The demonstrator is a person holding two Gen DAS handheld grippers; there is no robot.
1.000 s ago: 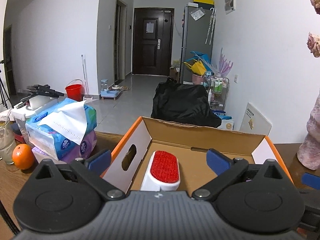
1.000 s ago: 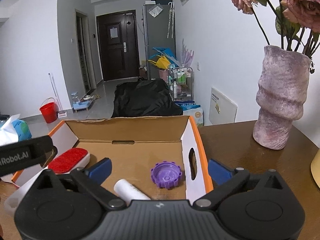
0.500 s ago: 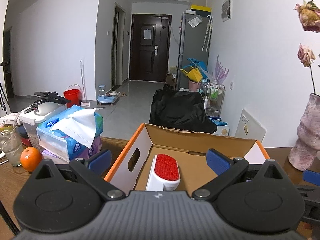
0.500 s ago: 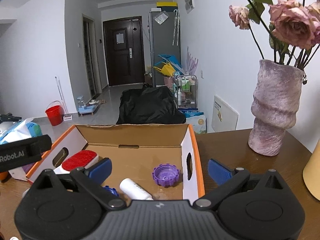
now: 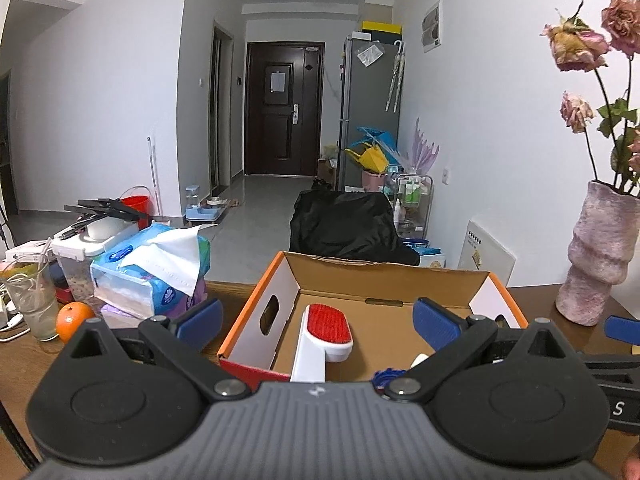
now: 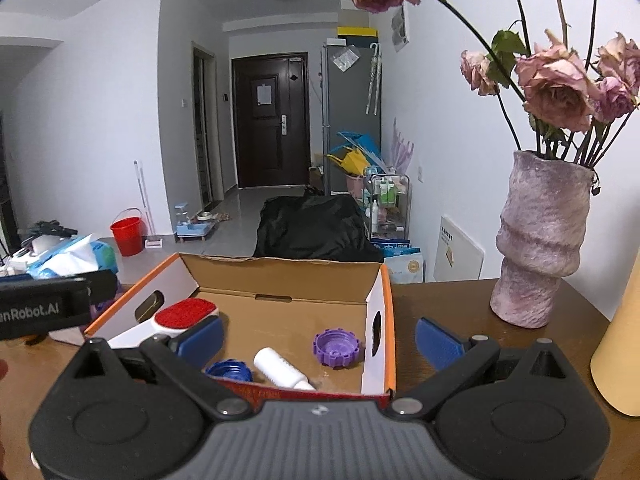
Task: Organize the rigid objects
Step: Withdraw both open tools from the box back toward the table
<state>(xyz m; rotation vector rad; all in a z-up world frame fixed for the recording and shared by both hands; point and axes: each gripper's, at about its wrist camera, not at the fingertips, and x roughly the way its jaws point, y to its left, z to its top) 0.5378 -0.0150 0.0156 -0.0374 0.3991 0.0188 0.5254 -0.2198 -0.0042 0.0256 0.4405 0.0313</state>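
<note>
Two blue-padded fingers of the left gripper [image 5: 318,316] stand spread wide with nothing between them, above the near end of an open cardboard box with orange edges and white side walls [image 5: 256,312] on the brown wooden worktop [image 5: 28,364]. In the left wrist view, a white-handled lint brush with a red bristle face [image 5: 326,334] lies on the box floor along its left wall. Left of the box sits a blue soft pack of tissues with a sheet pulled up [image 5: 156,276], then an orange [image 5: 72,318] and a clear drinking glass [image 5: 32,300]. At the far right stands a lumpy pink-grey vase holding dried roses [image 5: 598,256]. A black bar at the right edge carries a lone white "S" [image 5: 618,408].

From the right wrist view, the right gripper [image 6: 318,340] likewise has its blue fingers apart and empty, over the box's near right corner [image 6: 386,320]. Inside lie the red-faced brush [image 6: 184,312] at the left, a dark blue ridged screw cap [image 6: 228,370] near the front wall, a small white cylindrical bottle [image 6: 280,368] on its side just beside it, and a purple ridged screw cap [image 6: 336,348] by the right wall. The other gripper's black body at the left edge reads "enRobot.AI" [image 6: 30,312]. The vase [image 6: 540,240] stands right of the box, apart from it; a pale yellow rounded object [image 6: 620,344] is cut off by the right edge.
</note>
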